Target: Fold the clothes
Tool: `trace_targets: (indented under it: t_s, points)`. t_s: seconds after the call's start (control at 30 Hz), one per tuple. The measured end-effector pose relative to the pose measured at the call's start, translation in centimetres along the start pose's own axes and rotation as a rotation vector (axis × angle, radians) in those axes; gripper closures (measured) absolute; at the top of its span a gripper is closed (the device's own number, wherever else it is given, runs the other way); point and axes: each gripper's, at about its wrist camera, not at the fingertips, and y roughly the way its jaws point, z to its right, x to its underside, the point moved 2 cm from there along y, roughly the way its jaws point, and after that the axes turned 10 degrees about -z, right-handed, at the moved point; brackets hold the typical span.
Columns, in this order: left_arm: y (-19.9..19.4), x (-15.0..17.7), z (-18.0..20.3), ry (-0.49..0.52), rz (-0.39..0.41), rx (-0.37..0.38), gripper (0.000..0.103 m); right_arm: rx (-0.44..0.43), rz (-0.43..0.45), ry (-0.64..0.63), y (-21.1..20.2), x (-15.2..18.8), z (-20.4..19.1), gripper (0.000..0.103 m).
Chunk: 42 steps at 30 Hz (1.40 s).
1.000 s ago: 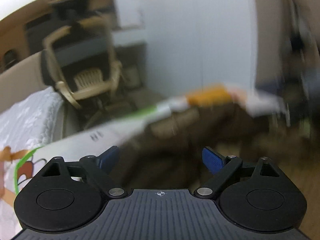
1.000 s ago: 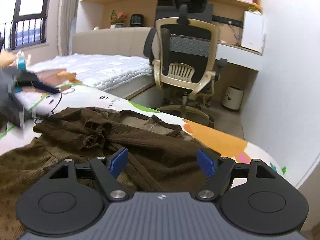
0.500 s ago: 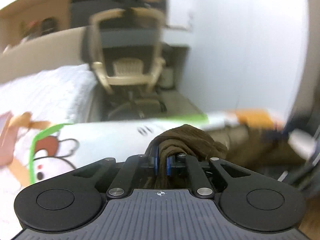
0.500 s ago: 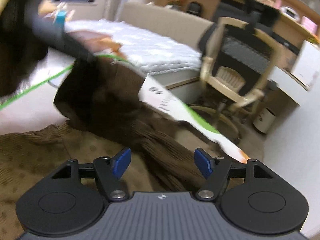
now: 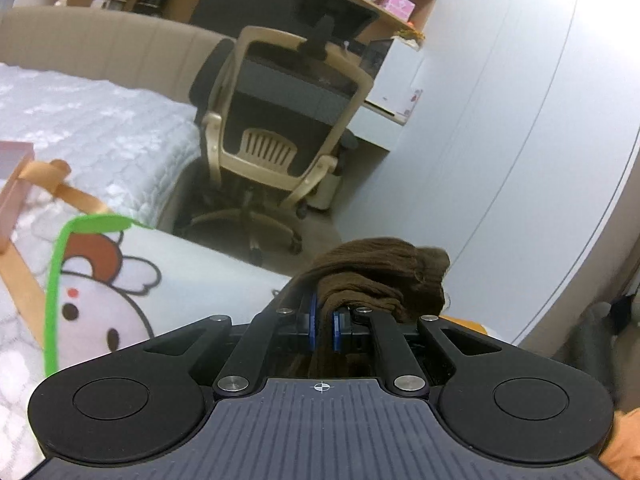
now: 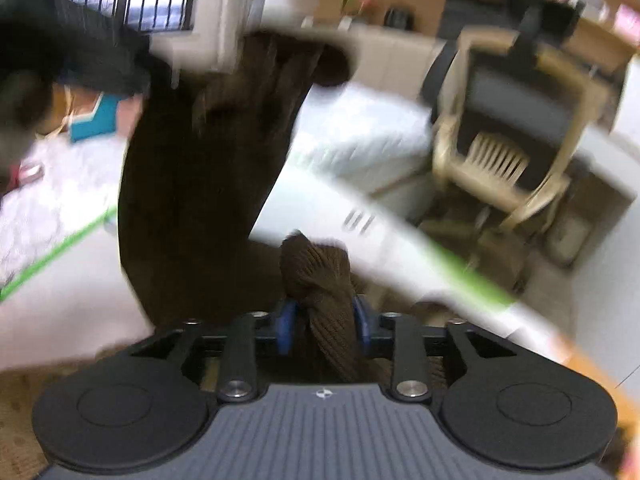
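Both grippers have it: left gripper [image 5: 324, 326] fingers pinch a bunch of the brown sweater [image 5: 376, 280], right gripper [image 6: 323, 326] fingers clamp another fold, sweater lifted above the cartoon mat [image 5: 120, 280].

- One dark brown ribbed knit garment [image 6: 200, 184] is showing, bunched in both views (the right wrist view is blurred).
- Two black two-finger grippers with blue pads are appearing: the left gripper [image 5: 324, 326] and the right gripper [image 6: 324, 326].
- One beige-framed mesh office chair [image 5: 280, 120] is standing behind.
- One white cartoon-printed mat with a green border [image 5: 100, 280] is lying below.
- One white quilted mattress [image 5: 100, 132] is showing.
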Motion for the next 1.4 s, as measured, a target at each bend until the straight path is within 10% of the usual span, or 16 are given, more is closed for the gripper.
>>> trace_targets:
  t_s: [0.2,0.4,0.47,0.67,0.93,1.1,1.27,1.4]
  points:
    - [1.1,-0.5,4.1,0.084,-0.020,0.006,0.094,0.059,0.155,0.042,-8.5,2.7,3.7,0.031]
    - [5.5,-1.3,12.8,0.215,-0.076,0.155,0.088,0.289,0.193,0.251,-16.5,8.7,11.1,0.030]
    - [7.4,-0.5,15.3,0.246,-0.147,0.210,0.044,0.293,0.194,0.372,-17.5,10.6,13.2,0.030]
    - [7.3,1.2,14.2,0.237,-0.165,0.218,0.013,0.189,0.222,0.515,-17.9,13.0,14.8,0.030]
    - [6.2,2.0,6.8,0.151,-0.198,0.045,0.009,0.031,0.073,0.574,-8.3,10.1,15.4,0.032]
    - [6.0,2.7,4.7,0.139,-0.217,0.026,0.008,0.025,0.034,0.559,-7.0,10.3,14.4,0.083]
    - [7.7,3.1,5.0,0.147,-0.257,0.100,0.007,0.144,0.045,0.481,-10.2,10.3,14.4,0.082]
    - [11.8,4.8,4.8,0.157,-0.358,0.005,0.007,0.199,-0.085,0.434,-8.5,11.5,14.0,0.058]
